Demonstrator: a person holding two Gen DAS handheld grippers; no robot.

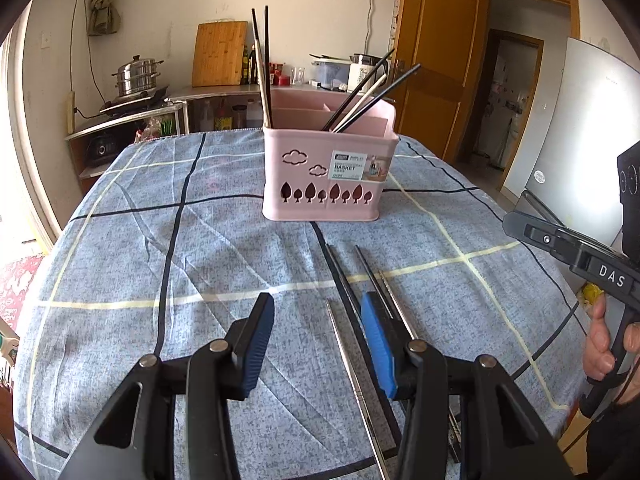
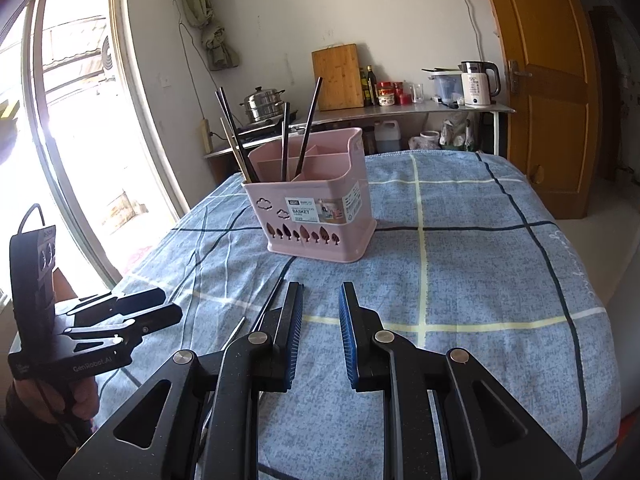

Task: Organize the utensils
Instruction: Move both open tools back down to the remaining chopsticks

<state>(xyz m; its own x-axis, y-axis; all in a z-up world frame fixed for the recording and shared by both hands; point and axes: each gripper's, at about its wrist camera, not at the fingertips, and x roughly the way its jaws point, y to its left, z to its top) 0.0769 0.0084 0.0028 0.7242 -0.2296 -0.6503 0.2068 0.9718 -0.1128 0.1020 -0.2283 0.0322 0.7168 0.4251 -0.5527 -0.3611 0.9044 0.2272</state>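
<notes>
A pink utensil basket (image 1: 320, 168) stands on the blue checked tablecloth (image 1: 200, 248), with several chopsticks upright in its compartments; it also shows in the right wrist view (image 2: 316, 216). Several loose chopsticks (image 1: 352, 340) lie on the cloth in front of it, dark and metal ones side by side. My left gripper (image 1: 318, 320) is open and empty, low over the cloth, with its right finger over the loose chopsticks. My right gripper (image 2: 320, 308) is open and empty, to the right of the chopsticks (image 2: 266, 306). The left gripper's fingers (image 2: 132, 308) show at the left in the right wrist view.
A kitchen counter (image 2: 400, 110) behind the table holds a cutting board (image 2: 336, 76), bottles and a kettle (image 2: 478, 84). A steamer pot (image 1: 138, 76) sits on a stove at the left. A wooden door (image 1: 436, 60) and a fridge (image 1: 588, 140) stand to the right.
</notes>
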